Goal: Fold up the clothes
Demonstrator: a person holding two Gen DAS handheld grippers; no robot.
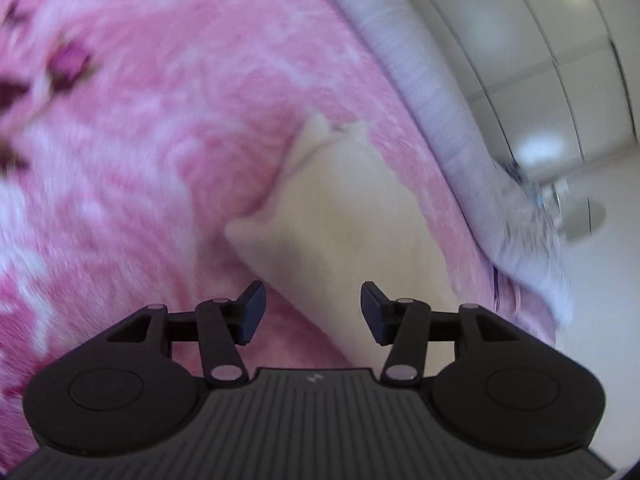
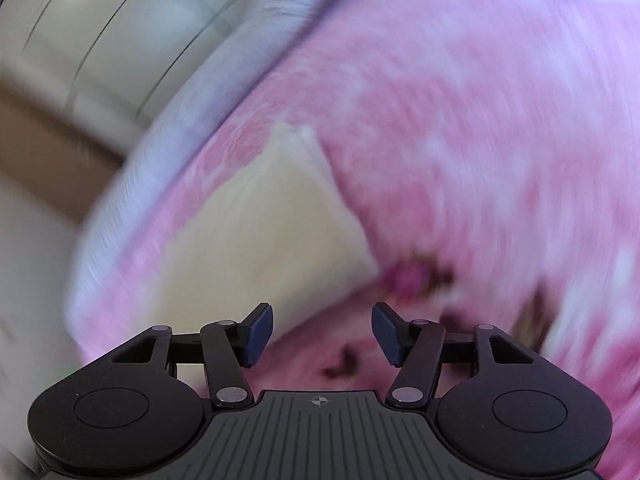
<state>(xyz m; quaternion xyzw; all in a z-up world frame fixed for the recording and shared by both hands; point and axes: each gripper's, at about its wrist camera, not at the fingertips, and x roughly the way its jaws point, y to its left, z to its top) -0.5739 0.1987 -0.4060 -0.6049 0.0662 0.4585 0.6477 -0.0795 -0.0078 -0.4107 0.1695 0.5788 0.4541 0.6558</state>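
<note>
A cream-coloured garment point(image 1: 340, 216) lies folded on a pink floral bedspread point(image 1: 160, 140). In the left wrist view my left gripper point(image 1: 313, 312) is open and empty, just above the garment's near end. In the right wrist view the same garment point(image 2: 260, 232) lies ahead and to the left of my right gripper point(image 2: 322, 334), which is open and empty over the pink bedspread point(image 2: 460, 160). Both views are blurred by motion.
A pale lilac bed edge point(image 1: 460, 128) runs along the bedspread; it also shows in the right wrist view point(image 2: 168, 140). Beyond it are white wardrobe doors point(image 1: 540, 40) and a pale floor point(image 1: 600, 280). Dark flower prints point(image 2: 416, 276) mark the bedspread.
</note>
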